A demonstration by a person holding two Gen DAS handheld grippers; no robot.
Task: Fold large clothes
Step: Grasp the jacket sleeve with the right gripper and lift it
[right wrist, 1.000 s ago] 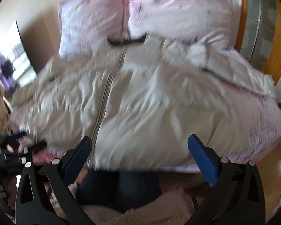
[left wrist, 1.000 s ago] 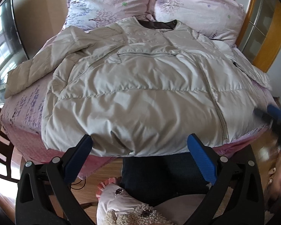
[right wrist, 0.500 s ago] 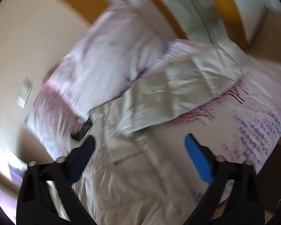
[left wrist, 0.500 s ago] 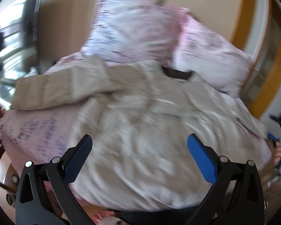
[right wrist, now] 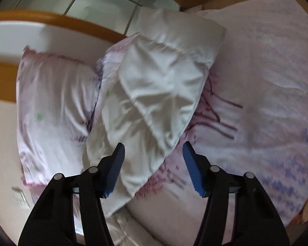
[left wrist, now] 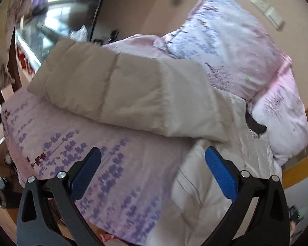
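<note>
A puffy, soft jacket [left wrist: 205, 184] is spread across the bed [left wrist: 113, 174]. The right gripper [right wrist: 153, 164] jaws are closing around its sleeve [right wrist: 154, 94]; the left gripper [left wrist: 152, 170] is held released. Cuffs are judged the easiest hold.

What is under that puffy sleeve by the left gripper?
The puffy sleeve lies on the pink flowered bedspread, its far end against a pillow. Whatever is directly beneath the sleeve is covered.
</note>
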